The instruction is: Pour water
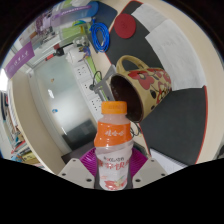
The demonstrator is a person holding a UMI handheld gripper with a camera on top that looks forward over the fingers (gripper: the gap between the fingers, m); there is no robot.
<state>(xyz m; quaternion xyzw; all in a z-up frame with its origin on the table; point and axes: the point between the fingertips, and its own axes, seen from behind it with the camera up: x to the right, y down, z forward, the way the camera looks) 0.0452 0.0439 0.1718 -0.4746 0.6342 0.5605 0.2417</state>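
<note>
The tool (113, 172) points forward over the desk, its two fingers rising from the bottom of the view. Both fingers (84, 166) press against the sides of a bottle (113, 145), holding it upright between them. No hand or arm shows.

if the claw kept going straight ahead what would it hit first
The bottle already stands between the claw's fingers, so it comes first. Past it, the nearest thing in line looks to be the mug, lying tipped just beyond the cap, though depth is hard to judge here.
</note>
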